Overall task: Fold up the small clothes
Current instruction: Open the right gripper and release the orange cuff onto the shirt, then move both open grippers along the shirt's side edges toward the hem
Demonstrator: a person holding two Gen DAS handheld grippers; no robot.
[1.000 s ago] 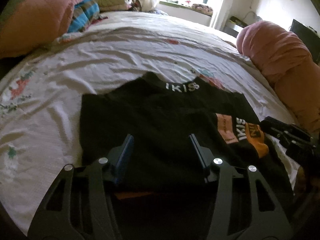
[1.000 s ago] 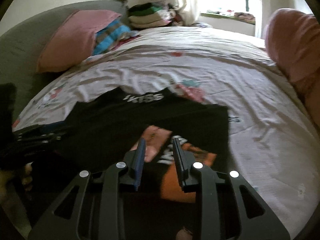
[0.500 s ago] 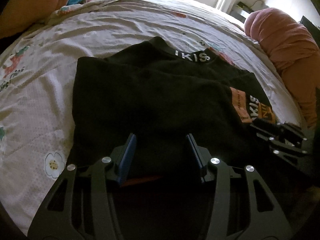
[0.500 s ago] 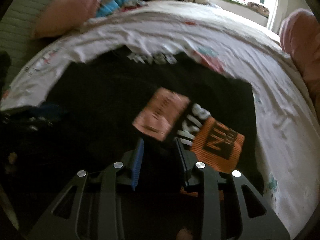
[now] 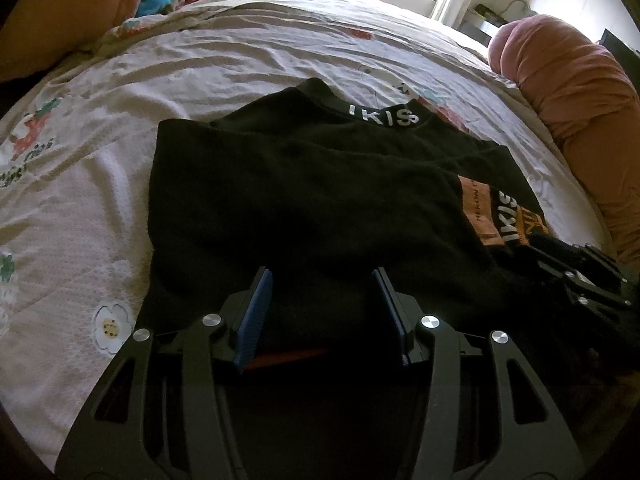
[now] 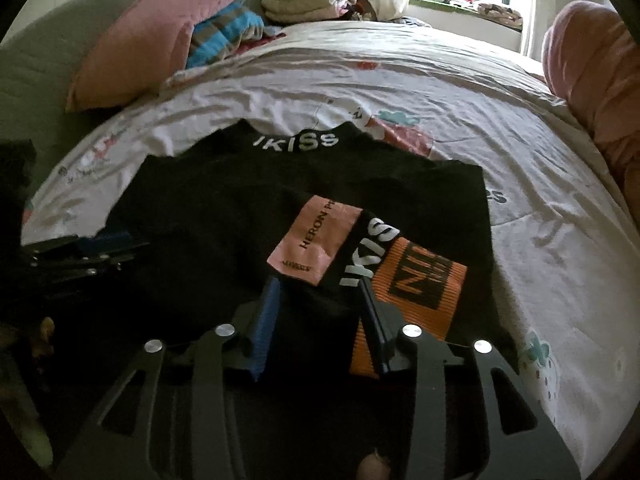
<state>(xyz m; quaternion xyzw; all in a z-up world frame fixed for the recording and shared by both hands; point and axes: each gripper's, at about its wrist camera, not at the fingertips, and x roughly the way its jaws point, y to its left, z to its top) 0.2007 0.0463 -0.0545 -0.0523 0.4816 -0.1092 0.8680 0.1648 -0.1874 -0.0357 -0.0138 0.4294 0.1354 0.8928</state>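
Sunlit and rumpled, the bed's white printed sheet [image 5: 248,60] fills the left wrist view, with a pink pillow [image 5: 68,12] far left and a pink bolster [image 5: 568,92] at the right edge. On it we see the black shirt [image 5: 304,200] lying flat, its collar at the far end and its near hem right under our left gripper [image 5: 322,312], whose blue pads stand apart with dark cloth and a sliver of orange between them, nothing visibly pinched. Our right gripper [image 5: 560,256] shows at the right, beside the orange printed cuff [image 5: 500,216]. In the right wrist view the same shirt [image 6: 224,216] spreads ahead and to the left, its long axis running near to far; the right gripper [image 6: 318,320] is opening, the folded-in sleeve with its pink label [image 6: 316,240] just beyond the tips, cloth between but free. Both grippers sit at the near hem, so we judge the next fold goes toward the collar, the left gripper [image 6: 96,248] matching it.
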